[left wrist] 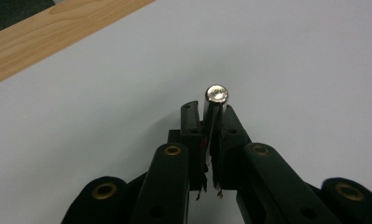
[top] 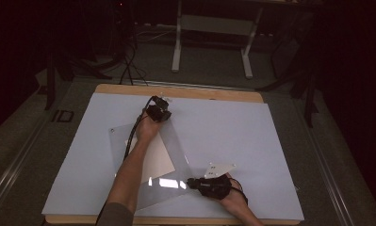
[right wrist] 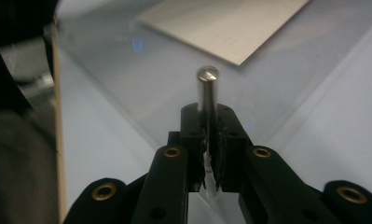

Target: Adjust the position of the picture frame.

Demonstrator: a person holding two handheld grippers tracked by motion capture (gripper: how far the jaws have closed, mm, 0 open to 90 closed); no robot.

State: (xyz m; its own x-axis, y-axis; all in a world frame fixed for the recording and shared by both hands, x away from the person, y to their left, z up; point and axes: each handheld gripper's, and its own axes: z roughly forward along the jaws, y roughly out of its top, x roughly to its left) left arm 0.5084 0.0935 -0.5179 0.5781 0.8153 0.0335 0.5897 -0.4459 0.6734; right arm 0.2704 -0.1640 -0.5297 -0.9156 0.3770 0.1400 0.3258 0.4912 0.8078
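While the left gripper (top: 164, 114) pinches a short metal pin (left wrist: 215, 109) at the far corner of the clear sheet (top: 176, 155) on the bench (top: 251, 136), the right gripper (top: 193, 183) clamps a second pin (right wrist: 207, 88) at the near corner, its long axis running out past the jaws.

Left gripper (top: 165, 114) and right gripper (top: 192, 183) (each hand-held) have jaws clamped.

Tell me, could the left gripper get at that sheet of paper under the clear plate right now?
Probably not. The left gripper is already shut on a metal pin, and the clear plate lies over the paper.
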